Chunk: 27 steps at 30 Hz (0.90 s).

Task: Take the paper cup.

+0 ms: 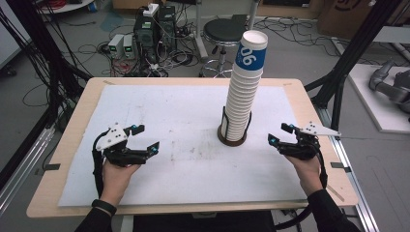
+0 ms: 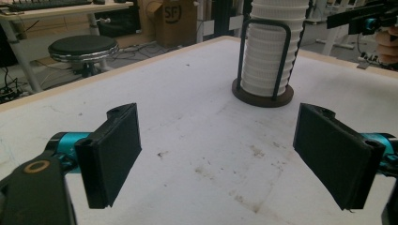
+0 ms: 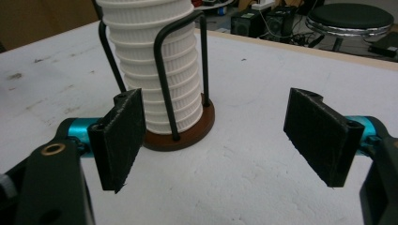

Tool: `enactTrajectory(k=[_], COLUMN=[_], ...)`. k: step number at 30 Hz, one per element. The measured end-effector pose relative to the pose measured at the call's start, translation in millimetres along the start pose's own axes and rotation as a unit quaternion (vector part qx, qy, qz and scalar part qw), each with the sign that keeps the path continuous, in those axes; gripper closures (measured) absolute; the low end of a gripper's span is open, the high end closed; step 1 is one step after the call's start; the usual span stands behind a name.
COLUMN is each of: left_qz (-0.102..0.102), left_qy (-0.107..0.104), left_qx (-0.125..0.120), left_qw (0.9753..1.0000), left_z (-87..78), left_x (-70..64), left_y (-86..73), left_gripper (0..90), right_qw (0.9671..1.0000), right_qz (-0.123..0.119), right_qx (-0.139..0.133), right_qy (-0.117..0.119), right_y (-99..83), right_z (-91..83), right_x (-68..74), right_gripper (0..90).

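While both hovered over the tabletop (image 1: 159, 104) | left tongs (image 1: 147, 138) released | right tongs (image 1: 281, 134) released, near cup stack (image 1: 244, 92) | stack upright in wire holder (image 1: 232, 137)

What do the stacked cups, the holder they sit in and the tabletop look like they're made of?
Cups: likely paper, matte white with ribbed walls; the top one carries a blue printed band.
Holder: thin black bent rods, probably metal, on a round dark-brown base, perhaps wood.
Tabletop: pale wood-look board under a stained white sheet.
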<state>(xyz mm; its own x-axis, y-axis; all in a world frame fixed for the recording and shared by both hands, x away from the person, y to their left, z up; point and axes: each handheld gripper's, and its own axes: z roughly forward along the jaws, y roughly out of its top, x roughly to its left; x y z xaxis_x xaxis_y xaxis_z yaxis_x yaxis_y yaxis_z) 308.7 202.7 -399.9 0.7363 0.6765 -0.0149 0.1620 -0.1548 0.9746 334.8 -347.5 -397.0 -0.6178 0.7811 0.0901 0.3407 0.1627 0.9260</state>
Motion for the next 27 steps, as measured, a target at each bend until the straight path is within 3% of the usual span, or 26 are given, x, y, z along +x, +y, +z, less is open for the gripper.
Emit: enactTrajectory(k=[8, 13, 17, 27], left_qz=[-0.002, -0.008, -0.007, -0.012], left_qy=[0.005, 0.007, 0.008, 0.003], left_qx=[-0.005, -0.020, -0.009, -0.008], left_qw=[1.0000, 0.9997, 0.9999, 0.9999], left_z=[-4.7, -10.3, -9.0, -9.9], left_x=[-1.1, 0.6, 0.5, 0.8], left_y=[1.5, 2.4, 1.5, 0.6], left_gripper=[15.4, 15.4, 15.4, 15.4], right_qw=[0.9999, 0.9998, 0.9997, 0.9985], right_qz=[-0.006, -0.008, -0.009, -0.020], right_qx=[-0.005, -0.008, -0.012, -0.022], right_qy=[0.007, 0.016, 0.022, 0.045], right_y=[0.8, 3.4, 7.4, 24.3], right_z=[1.4, 1.0, -1.7, -0.6], right_x=[2.4, 5.1, 7.7, 14.4], right_gripper=[20.6, 20.7, 20.6, 20.1])
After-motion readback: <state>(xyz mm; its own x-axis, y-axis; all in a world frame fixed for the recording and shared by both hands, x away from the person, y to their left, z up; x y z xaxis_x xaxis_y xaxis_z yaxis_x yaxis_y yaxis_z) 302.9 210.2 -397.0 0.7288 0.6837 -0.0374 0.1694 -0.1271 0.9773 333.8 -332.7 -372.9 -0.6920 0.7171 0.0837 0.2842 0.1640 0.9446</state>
